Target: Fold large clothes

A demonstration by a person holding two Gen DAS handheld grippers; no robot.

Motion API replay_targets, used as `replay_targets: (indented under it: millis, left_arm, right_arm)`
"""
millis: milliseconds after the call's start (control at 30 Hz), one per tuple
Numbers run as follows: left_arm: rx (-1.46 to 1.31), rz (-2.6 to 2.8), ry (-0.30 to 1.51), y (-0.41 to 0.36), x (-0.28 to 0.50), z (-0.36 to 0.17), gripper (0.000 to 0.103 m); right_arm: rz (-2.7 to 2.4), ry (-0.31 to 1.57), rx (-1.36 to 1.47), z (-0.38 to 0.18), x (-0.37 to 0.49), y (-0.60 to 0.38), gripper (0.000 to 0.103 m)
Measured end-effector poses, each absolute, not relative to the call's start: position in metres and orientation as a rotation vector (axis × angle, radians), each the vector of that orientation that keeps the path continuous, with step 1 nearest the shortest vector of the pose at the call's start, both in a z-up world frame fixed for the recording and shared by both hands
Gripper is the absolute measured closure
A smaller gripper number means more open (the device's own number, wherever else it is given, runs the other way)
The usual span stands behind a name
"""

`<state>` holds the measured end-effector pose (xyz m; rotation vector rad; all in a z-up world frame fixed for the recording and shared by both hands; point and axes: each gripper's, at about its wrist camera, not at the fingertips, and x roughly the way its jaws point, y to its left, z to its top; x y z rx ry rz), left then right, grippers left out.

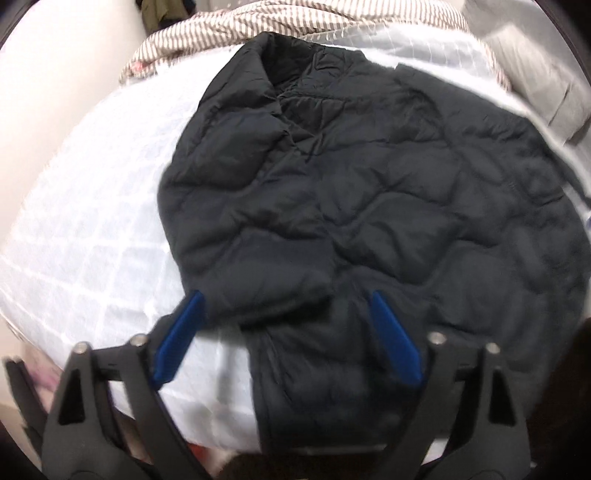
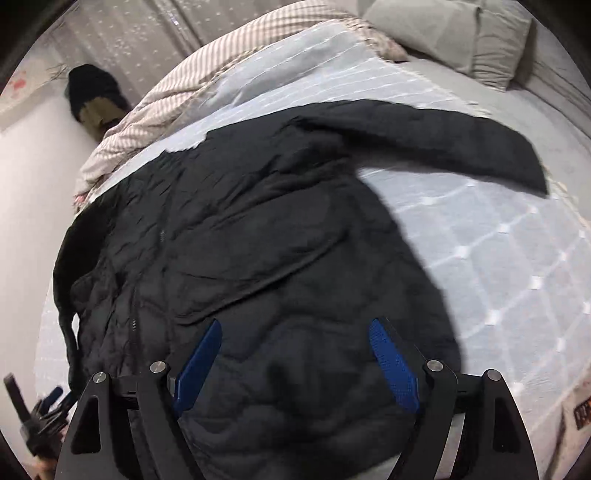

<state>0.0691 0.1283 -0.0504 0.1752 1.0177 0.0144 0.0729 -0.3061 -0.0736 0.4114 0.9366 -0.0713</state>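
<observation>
A black quilted puffer jacket (image 1: 351,192) lies spread on a pale quilted bed. Its left sleeve is folded across the body, the cuff (image 1: 280,295) lying between my left fingers. My left gripper (image 1: 286,299) is open, hovering just above the jacket's lower edge, holding nothing. In the right wrist view the jacket (image 2: 258,240) fills the middle, with its other sleeve (image 2: 461,140) stretched out to the right on the bed. My right gripper (image 2: 295,328) is open above the jacket's hem, empty. The left gripper (image 2: 44,410) shows at the lower left.
The pale blue quilted mattress cover (image 2: 498,258) extends to the right. A striped blanket (image 2: 155,107) is bunched at the far side. Grey pillows (image 2: 461,33) lie at the far right. A white wall (image 1: 48,110) runs along the bed's left side. Dark clothes (image 2: 92,96) hang beyond.
</observation>
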Motion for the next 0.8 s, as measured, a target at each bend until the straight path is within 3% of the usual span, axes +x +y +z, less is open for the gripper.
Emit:
replay_targets:
  millis: [133,167,467,700,800]
  left_arm:
    - [0.254,0.012,1.025,0.126,0.080,-0.054,0.087]
    - [0.245,0.013,1.015,0.130,0.085,-0.048,0.090]
    - [0.230,0.232,0.798,0.218,0.148,0.034,0.094]
    - [0.219,0.491,0.738,0.309,0.238,0.059,0.093]
    - [0.181,0.553,0.672,0.342,0.262,0.059,0.079]
  right_arm:
    - [-0.034,0.967,0.401,-0.090,0.088,-0.290,0.019]
    - [-0.026,0.973,0.397,-0.093,0.085,-0.288,0.019]
    - [-0.071,0.967,0.383,-0.092,0.092,-0.295,0.019]
    - [-0.093,0.966,0.365,-0.090,0.097,-0.297,0.019]
    - [-0.105,0.977,0.377,-0.093,0.103,-0.300,0.019]
